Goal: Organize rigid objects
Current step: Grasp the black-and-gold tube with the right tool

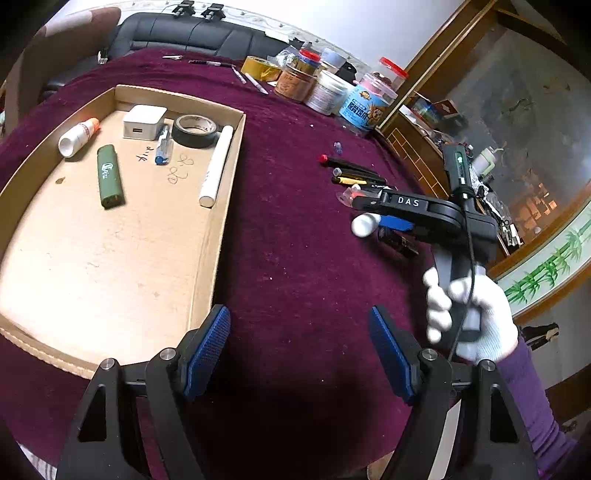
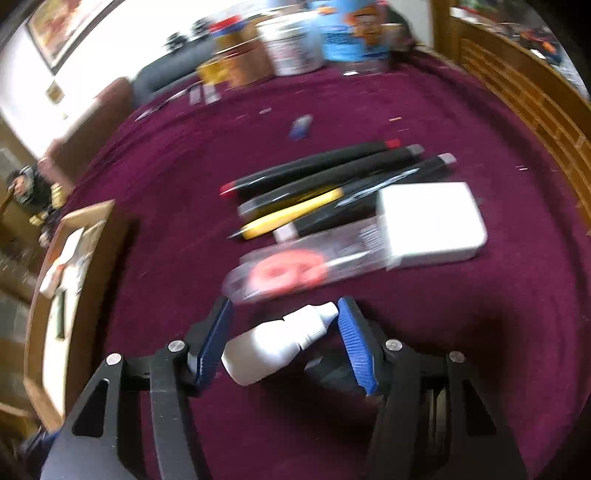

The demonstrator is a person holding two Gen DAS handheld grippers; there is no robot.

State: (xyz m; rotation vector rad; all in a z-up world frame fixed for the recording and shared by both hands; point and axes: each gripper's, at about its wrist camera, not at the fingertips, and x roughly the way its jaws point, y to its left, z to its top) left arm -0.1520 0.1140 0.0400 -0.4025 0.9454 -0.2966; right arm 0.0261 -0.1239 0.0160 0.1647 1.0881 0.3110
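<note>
A cardboard tray (image 1: 44,206) on the maroon cloth holds a white bottle (image 1: 78,137), a green lighter (image 1: 109,175), a white charger (image 1: 144,122), a blue pen (image 1: 163,144), a black tape roll (image 1: 195,130) and a white marker (image 1: 217,167). My left gripper (image 1: 300,354) is open and empty over the cloth, right of the tray. My right gripper (image 2: 283,343) is shut on a small white bottle (image 2: 275,343); it also shows in the left wrist view (image 1: 369,216). Beyond it lie black pens (image 2: 332,166), a yellow knife (image 2: 291,218), a clear correction-tape case (image 2: 295,269) and a white charger (image 2: 432,223).
Jars and tubs (image 1: 328,88) and a yellow tape roll (image 1: 261,68) stand at the cloth's far edge, with thin pens (image 1: 255,81) beside them. A black sofa (image 1: 192,35) is behind. A wooden cabinet (image 1: 417,147) borders the table on the right.
</note>
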